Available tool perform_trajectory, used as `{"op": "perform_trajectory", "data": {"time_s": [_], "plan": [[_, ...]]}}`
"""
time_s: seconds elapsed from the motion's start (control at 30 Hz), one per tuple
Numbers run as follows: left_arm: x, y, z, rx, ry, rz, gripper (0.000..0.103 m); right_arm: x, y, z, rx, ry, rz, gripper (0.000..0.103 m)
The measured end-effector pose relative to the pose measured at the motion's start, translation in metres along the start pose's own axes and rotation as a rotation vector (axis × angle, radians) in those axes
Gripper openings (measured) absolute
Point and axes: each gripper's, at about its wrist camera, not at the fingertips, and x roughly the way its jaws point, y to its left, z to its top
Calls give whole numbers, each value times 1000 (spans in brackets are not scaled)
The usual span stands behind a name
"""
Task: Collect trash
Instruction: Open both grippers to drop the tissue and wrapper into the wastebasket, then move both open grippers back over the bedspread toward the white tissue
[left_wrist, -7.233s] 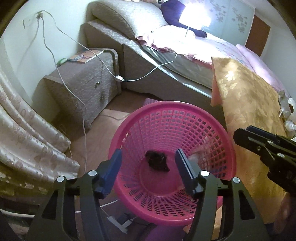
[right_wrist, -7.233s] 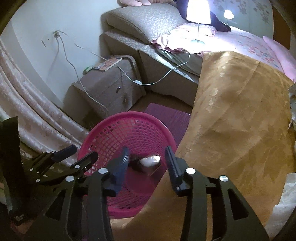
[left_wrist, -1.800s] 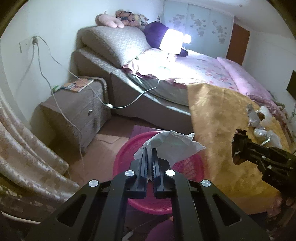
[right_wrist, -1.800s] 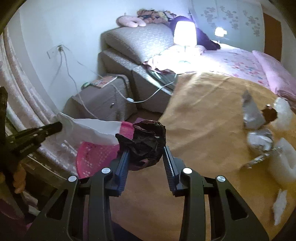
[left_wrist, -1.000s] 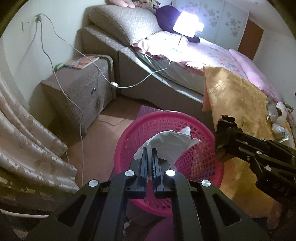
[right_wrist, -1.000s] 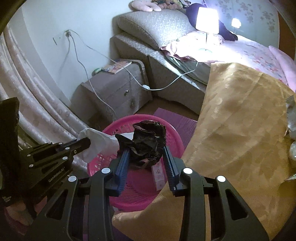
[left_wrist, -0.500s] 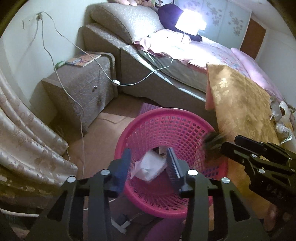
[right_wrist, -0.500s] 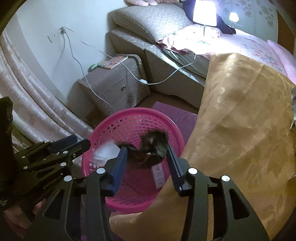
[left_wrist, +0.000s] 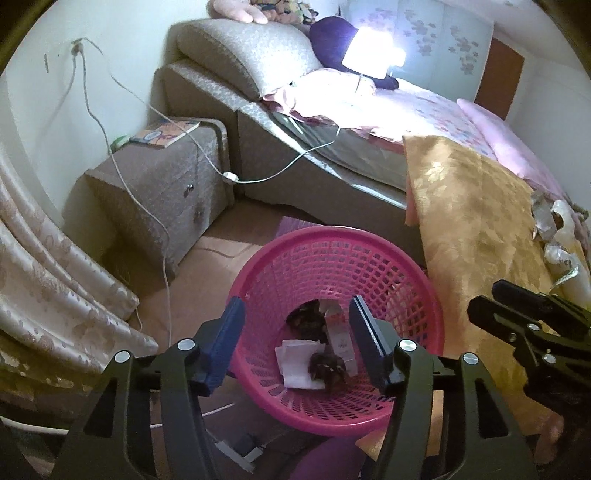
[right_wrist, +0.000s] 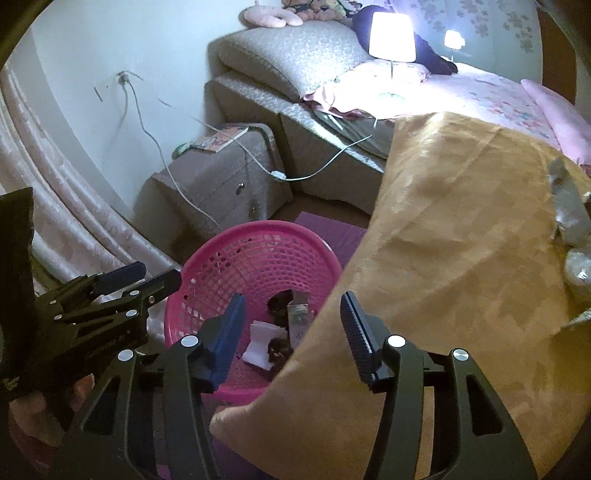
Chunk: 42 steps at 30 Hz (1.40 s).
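A pink mesh basket (left_wrist: 417, 295) stands on the floor beside the bed; it also shows in the right wrist view (right_wrist: 229, 254). Inside lie a white tissue (left_wrist: 299, 363), two dark crumpled wads (left_wrist: 328, 369) and a small carton (left_wrist: 338, 338). My left gripper (left_wrist: 297, 343) is open and empty above the basket. My right gripper (right_wrist: 291, 332) is open and empty over the basket's right rim and the gold blanket (right_wrist: 461, 258). More crumpled trash (left_wrist: 554, 236) lies on the blanket at the far right.
A grey nightstand (left_wrist: 162, 184) with a book stands left of the bed, with white cables hanging from a wall socket. Patterned curtains (left_wrist: 55, 295) hang at the left. A lit lamp (left_wrist: 369, 51) sits on the bed. A purple mat (right_wrist: 332, 229) lies behind the basket.
Both grippers opened over the basket. The tissue dropped from the left gripper and the dark wad from the right; both now lie in the basket.
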Motion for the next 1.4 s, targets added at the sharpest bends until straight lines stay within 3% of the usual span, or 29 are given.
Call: {"op": "perform_trajectory", "data": {"time_s": [0.53,1.07,1.2,1.4], "plan": [[-8,-47,-11,109,-26,-57,60,-54,-54,-25,123,-81,-83,52],[-14,-116,-28,267,-30,-146,60,-117,-134,-72,212,-188,-393,53],[-13,-141,-31,318,-32,-177,60,-130,-156,-81,262,-208,-440,59],[-16,-175,-27,359,-42,-239,60,-142,-182,-93,309,-219,-499,60]]}}
